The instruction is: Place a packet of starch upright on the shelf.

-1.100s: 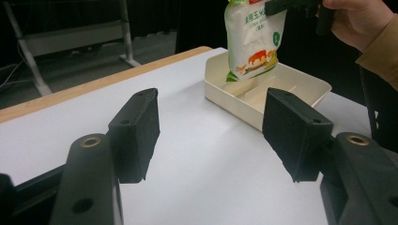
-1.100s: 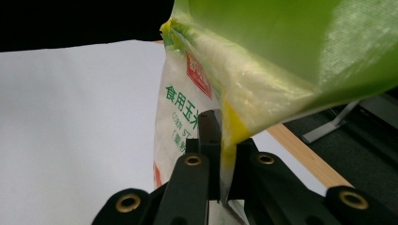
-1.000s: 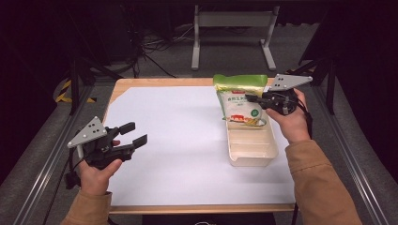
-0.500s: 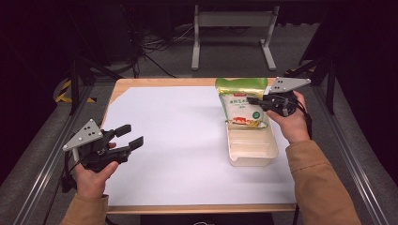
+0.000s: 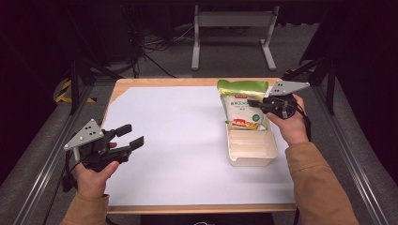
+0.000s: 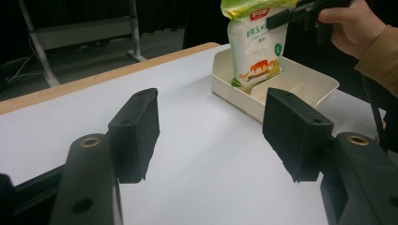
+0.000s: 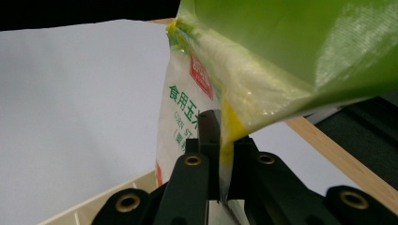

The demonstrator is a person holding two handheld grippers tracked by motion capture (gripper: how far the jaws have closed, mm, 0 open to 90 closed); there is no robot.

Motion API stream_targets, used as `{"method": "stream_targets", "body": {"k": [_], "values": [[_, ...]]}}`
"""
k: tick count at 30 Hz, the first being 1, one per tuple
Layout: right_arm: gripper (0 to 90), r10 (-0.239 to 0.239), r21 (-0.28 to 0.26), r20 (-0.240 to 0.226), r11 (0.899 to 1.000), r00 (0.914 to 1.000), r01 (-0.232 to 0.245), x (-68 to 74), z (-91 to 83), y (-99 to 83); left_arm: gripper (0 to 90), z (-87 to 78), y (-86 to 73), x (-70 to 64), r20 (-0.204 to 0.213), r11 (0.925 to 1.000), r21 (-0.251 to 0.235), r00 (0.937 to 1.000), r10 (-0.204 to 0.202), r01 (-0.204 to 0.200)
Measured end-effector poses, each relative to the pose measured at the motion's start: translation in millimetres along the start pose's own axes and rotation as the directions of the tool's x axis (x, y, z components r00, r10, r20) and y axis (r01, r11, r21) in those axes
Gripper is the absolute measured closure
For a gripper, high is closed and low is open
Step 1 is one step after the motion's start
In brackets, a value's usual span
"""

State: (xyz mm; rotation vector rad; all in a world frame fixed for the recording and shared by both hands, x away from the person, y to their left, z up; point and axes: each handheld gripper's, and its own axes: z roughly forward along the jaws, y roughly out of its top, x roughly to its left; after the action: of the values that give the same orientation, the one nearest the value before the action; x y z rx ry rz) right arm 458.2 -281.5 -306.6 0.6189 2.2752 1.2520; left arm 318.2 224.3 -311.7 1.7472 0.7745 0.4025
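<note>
A white food pouch with a green top (image 5: 241,104) hangs upright with its bottom end inside a cream divided tray (image 5: 252,149) at the table's right. My right gripper (image 5: 256,103) is shut on the pouch's right edge, which shows as a thin seam pinched between the jaws (image 7: 224,140). In the left gripper view the pouch (image 6: 256,44) stands in the tray (image 6: 230,86) far ahead. My left gripper (image 5: 132,136) is open over the white sheet at the front left, nothing between its fingers (image 6: 136,133).
A white sheet (image 5: 178,140) covers most of the wooden table (image 5: 164,82). A metal stand (image 5: 232,33) and cables lie on the floor behind. Grey rails run along both table sides.
The left gripper drifted slightly towards the front left edge of the sheet. The right gripper has kept its hold on the pouch, which has sunk a little lower into the tray.
</note>
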Motion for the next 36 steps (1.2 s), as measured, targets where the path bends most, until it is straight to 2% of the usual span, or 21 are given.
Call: {"method": "stream_targets", "body": {"k": [16,19,23,27,36], "values": [[87.9,0.051,-0.026,0.003,0.998,0.9987,-0.051,0.3,-1.8,-14.4,37.6,0.1,-0.5,0.4,0.001,1.0000,-0.001,1.0000,0.000,0.000],[87.9,0.057,0.004,0.013,0.998,0.9983,-0.057,1.9,-0.5,-20.1,37.6,0.3,-0.5,0.3,0.002,1.0000,0.001,1.0000,0.000,0.000],[87.2,0.061,0.066,0.002,0.996,0.9981,-0.061,5.2,8.0,-34.7,37.6,1.0,-0.5,0.3,0.001,1.0000,0.003,1.0000,0.004,-0.004],[86.8,0.076,0.049,0.004,0.996,0.9971,-0.076,7.2,8.0,-37.6,37.6,1.7,-0.9,0.6,0.000,1.0000,0.007,1.0000,0.002,-0.002],[82.1,0.082,0.062,0.012,0.995,0.9966,-0.082,7.3,6.6,-37.0,37.1,2.8,-1.7,2.7,-0.002,0.9999,0.008,1.0000,-0.007,0.007]]}}
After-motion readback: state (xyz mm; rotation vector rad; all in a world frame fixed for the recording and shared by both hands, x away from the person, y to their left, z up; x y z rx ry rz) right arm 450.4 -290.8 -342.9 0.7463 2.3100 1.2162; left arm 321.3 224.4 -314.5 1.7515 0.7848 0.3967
